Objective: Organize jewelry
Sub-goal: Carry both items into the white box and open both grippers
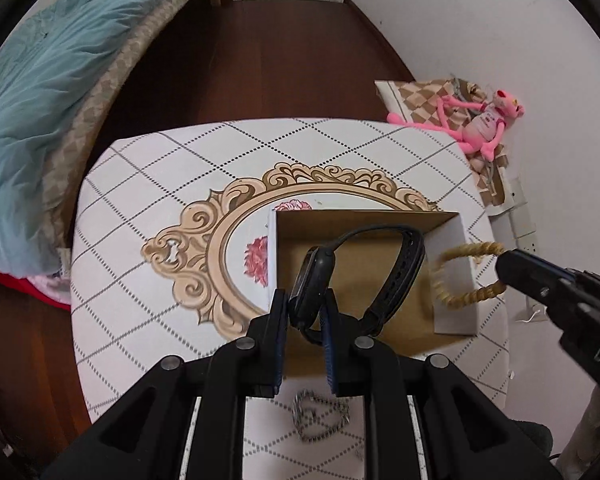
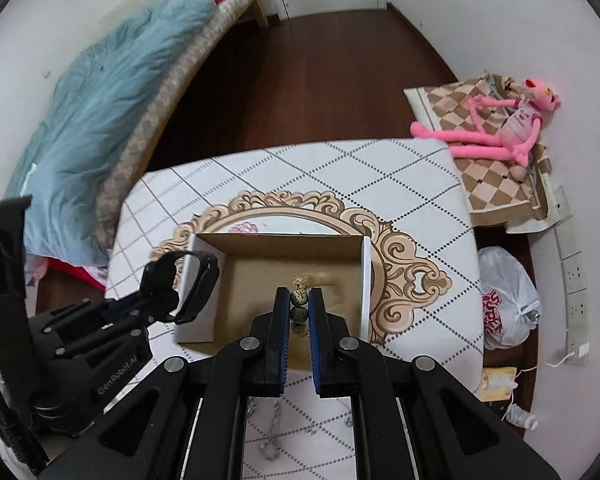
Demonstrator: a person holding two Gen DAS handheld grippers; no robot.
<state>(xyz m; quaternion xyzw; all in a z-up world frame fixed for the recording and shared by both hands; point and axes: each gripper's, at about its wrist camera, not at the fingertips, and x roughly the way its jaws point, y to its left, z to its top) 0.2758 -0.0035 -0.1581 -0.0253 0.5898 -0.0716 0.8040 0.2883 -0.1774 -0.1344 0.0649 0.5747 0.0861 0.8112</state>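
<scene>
A small table [image 1: 148, 208] draped in a white cloth [image 2: 412, 184] printed with dotted diamond lines and an ornate gold oval frame around pink flowers stands on a dark wooden floor [image 1: 284, 64]. An open cardboard box [image 1: 364, 220], brown inside and white outside, sits on the cloth toward the right of the printed frame. A silver chain [image 1: 320, 420] lies in a loose heap on the cloth at the table's near edge, just in front of the box.

The box [image 1: 452, 280] looks like matt brown cardboard, the watch [image 1: 316, 280] smooth black with a rubbery strap, the chain [image 1: 320, 420] shiny metal.
</scene>
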